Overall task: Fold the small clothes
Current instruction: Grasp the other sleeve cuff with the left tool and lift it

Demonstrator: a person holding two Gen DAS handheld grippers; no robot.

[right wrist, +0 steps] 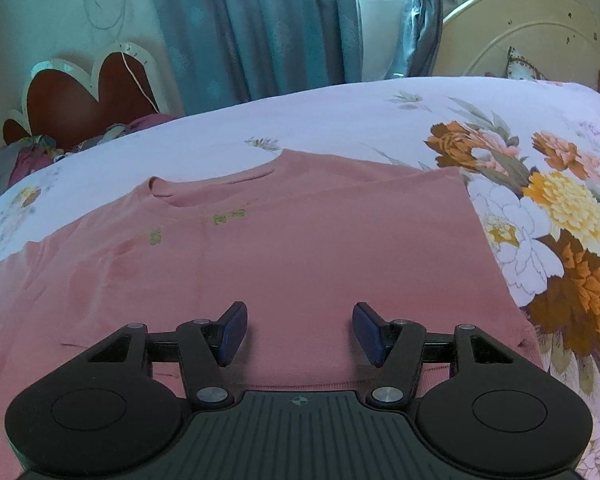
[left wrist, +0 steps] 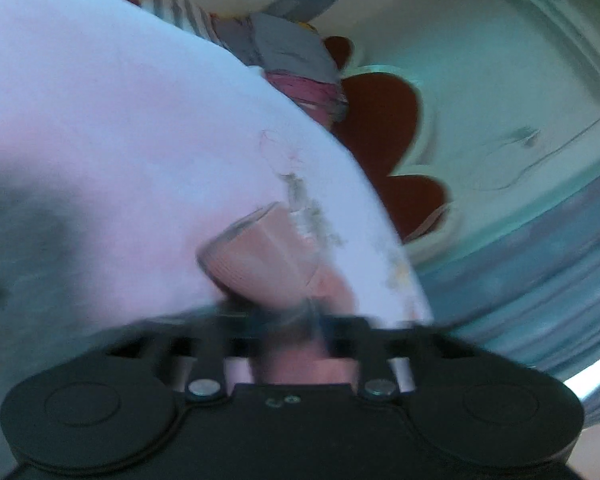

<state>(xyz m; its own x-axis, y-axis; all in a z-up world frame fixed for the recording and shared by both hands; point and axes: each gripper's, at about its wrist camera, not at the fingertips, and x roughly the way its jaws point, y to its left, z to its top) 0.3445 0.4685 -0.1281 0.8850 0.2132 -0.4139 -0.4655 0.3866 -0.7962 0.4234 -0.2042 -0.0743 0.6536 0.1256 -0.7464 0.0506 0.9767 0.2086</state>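
Pink shirt (right wrist: 260, 272) lies on floral bedsheet (right wrist: 380, 120); right gripper (right wrist: 300, 332) fingers apart.

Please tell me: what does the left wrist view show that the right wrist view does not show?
Only the left wrist view shows the left gripper with its jaws shut on a fold of the pink shirt, blurred by motion. Only the right wrist view shows the right gripper, jaws open above the shirt spread flat, plus the curtains and headboard. Both show the pink shirt, the floral bedsheet and the dark red heart-shaped piece.
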